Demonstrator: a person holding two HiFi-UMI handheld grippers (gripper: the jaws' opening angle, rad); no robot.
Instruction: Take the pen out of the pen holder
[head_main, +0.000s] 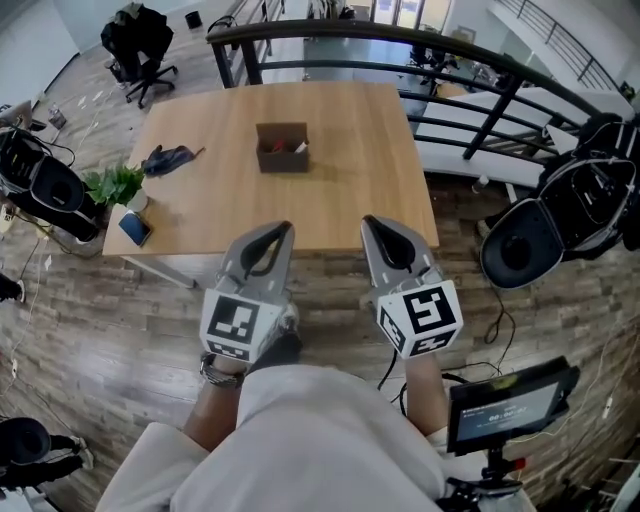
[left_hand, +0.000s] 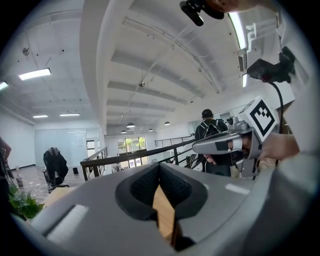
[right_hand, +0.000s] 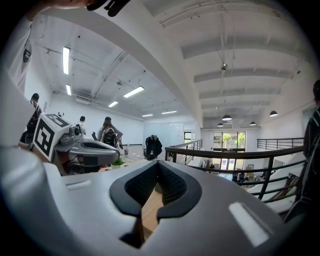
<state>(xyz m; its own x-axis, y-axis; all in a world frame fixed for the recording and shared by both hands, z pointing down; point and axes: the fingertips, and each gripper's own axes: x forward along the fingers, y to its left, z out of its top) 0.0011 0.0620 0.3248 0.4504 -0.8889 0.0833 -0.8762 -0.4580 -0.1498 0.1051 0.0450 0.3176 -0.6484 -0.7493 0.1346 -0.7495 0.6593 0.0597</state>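
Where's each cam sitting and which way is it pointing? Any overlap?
Head view: on the person's head, looking steeply down at the table and pen holder; shows forearms, left gripper, right gripper.
Left gripper view: on the left gripper, facing up and out toward the railing; shows its shut jaws, right gripper alongside.
Right gripper view: on the right gripper, same heading; shows its shut jaws, left gripper alongside.
Shared: both gripper views catch the railing.

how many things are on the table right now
4: a brown pen holder near the middle, a dark blue object left of it, a potted plant at the left edge, a phone by the front-left corner. What's inside the holder isn't counted.
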